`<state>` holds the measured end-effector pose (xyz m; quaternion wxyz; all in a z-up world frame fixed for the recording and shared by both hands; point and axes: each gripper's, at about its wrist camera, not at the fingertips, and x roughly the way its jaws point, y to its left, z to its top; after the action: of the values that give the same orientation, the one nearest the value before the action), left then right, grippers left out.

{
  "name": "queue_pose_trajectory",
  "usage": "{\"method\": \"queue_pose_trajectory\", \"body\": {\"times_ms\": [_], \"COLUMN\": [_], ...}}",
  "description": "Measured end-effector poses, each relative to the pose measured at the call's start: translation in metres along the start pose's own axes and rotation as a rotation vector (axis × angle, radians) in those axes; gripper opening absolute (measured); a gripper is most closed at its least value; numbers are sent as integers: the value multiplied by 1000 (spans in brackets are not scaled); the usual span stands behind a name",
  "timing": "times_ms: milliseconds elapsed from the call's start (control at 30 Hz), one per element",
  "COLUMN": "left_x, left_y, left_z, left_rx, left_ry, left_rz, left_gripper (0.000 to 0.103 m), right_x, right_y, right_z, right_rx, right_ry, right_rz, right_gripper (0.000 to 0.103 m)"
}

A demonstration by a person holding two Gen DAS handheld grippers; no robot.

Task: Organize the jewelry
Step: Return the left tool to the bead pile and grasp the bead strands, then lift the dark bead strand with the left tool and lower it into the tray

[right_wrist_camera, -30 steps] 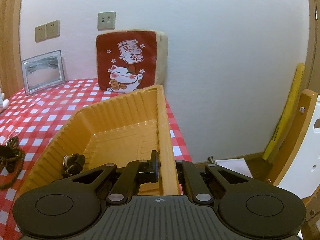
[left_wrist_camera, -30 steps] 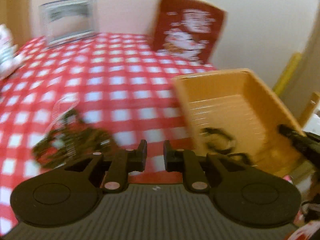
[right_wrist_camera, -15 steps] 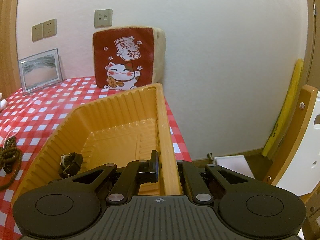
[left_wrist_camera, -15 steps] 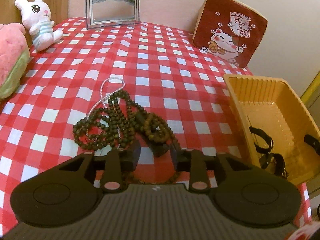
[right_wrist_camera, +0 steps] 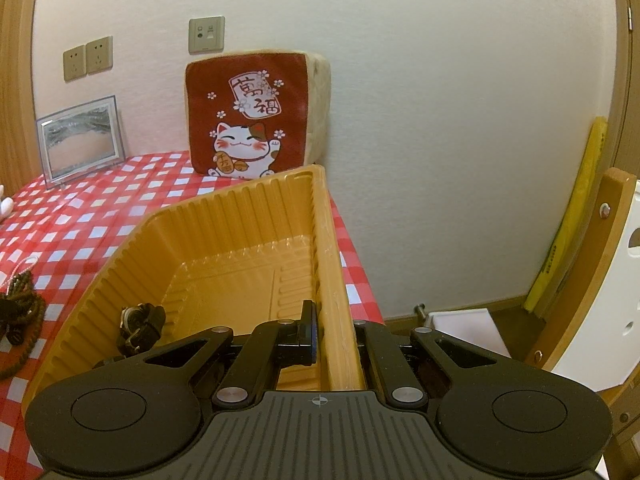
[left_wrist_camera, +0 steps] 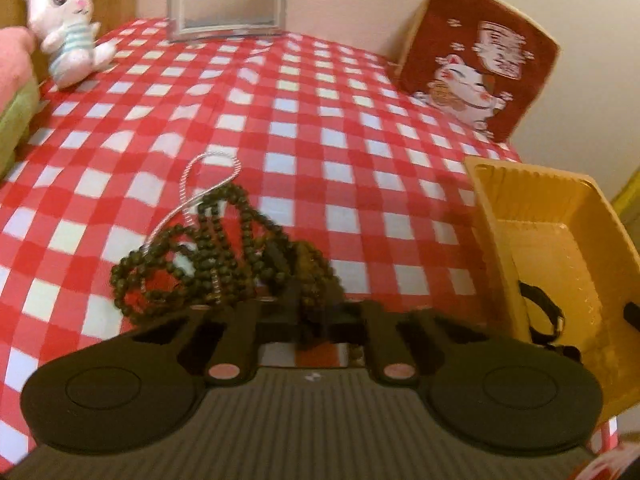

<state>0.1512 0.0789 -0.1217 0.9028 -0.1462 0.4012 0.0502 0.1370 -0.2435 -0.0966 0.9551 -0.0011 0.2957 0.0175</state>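
Observation:
A tangle of dark bead necklaces (left_wrist_camera: 208,256) with a thin silver chain (left_wrist_camera: 192,192) lies on the red checked tablecloth (left_wrist_camera: 320,120). My left gripper (left_wrist_camera: 310,320) is down at the near end of the pile, jaws a little apart, with dark strands and a brown bead bracelet (left_wrist_camera: 316,276) between the fingertips. The orange plastic tray (right_wrist_camera: 224,248) stands at the table's right edge with a black watch (right_wrist_camera: 140,322) inside. My right gripper (right_wrist_camera: 334,336) is shut on the tray's right wall. The pile also shows in the right wrist view (right_wrist_camera: 18,312).
A red lucky-cat cushion (right_wrist_camera: 252,120) and a framed picture (right_wrist_camera: 78,140) lean on the back wall. A white plush rabbit (left_wrist_camera: 68,40) and a pink and green plush (left_wrist_camera: 14,92) sit at the left. A wooden chair (right_wrist_camera: 592,280) stands right of the table.
My left gripper swung from the tray to the bead pile, dropped lower and closed in around the strands. The right gripper kept its hold on the tray wall.

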Motion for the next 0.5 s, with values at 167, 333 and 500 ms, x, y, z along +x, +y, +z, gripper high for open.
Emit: {"method": "queue_pose_trajectory", "body": {"times_ms": [167,333,500], "left_x": [-21,-58,-98], "left_y": [-13,-15,-10], "left_z": [0,11,32], "left_rx": [78,114,130], "left_ry": [-38,-90,-164], "left_rz": [-50,-92,-102], "left_gripper": [6,6,6], "right_x": [1,1,0], "right_y": [0,-1,-2], "right_z": [0,-1,-2], "right_rx": [0,1,2], "right_ry": [0,-2,-4], "right_rz": [4,13,21], "right_gripper": [5,5,5]}}
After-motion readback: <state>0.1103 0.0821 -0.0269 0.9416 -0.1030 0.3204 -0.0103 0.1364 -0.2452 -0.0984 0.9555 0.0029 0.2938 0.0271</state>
